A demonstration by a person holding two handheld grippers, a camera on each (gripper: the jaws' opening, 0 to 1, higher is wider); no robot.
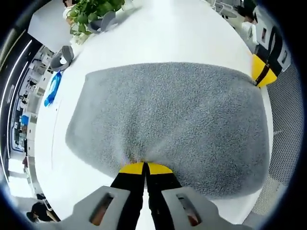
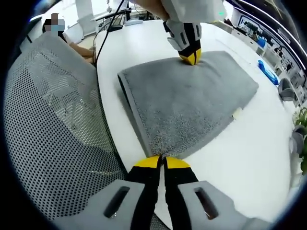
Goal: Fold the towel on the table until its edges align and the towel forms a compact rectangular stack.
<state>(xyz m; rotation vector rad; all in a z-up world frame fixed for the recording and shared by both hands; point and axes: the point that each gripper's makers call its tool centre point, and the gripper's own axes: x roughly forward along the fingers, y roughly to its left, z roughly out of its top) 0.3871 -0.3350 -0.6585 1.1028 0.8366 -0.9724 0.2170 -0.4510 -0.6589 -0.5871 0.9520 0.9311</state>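
Towel (image 1: 172, 120) lies flat on the white counter (image 1: 182, 33), already doubled. Left claw (image 1: 145, 167) and right claw (image 2: 162, 162) both pinch shut on corners of one near edge, the long axis running between them.

A potted plant (image 1: 91, 12), blue packet (image 1: 52, 88) and mesh chair (image 2: 53, 139).
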